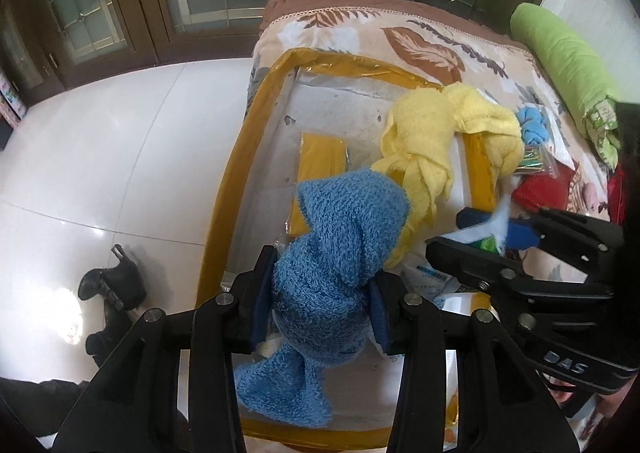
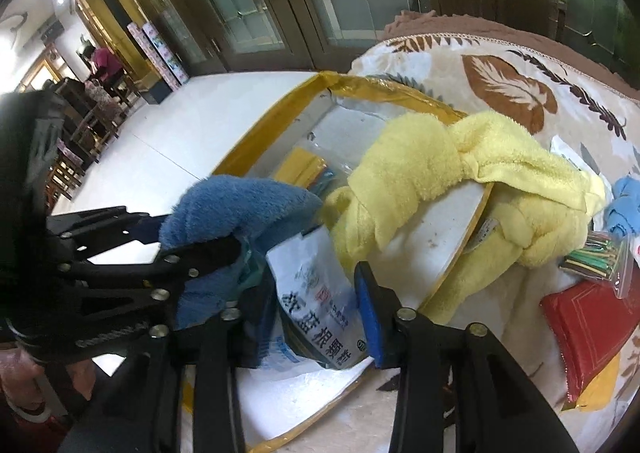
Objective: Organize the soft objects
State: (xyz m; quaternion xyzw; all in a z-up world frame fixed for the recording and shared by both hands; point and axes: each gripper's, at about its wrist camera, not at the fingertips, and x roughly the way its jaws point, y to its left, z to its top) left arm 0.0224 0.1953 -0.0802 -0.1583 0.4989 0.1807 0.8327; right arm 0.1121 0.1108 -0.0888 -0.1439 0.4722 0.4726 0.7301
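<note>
My left gripper [image 1: 324,305] is shut on a twisted blue towel [image 1: 344,221], held over a shallow white box with a gold rim [image 1: 240,157] that lies on the bed. The towel's tail hangs below the fingers. My right gripper [image 2: 312,317] is just to the right over the same box [image 2: 280,109], its blue pads against a white printed packet [image 2: 320,305]. A knotted yellow towel [image 2: 440,173] drapes over the box's far right edge [image 1: 432,133]. In the right wrist view the left gripper [image 2: 188,241] and blue towel [image 2: 240,201] are at the left.
The bed carries a leaf-print blanket [image 1: 420,41], a green roll [image 1: 560,57], a small light-blue cloth [image 2: 626,205], a bag of coloured sticks [image 2: 592,253] and a red packet [image 2: 592,329]. White tiled floor with black shoes [image 1: 112,285] lies left; glass-paned doors stand behind.
</note>
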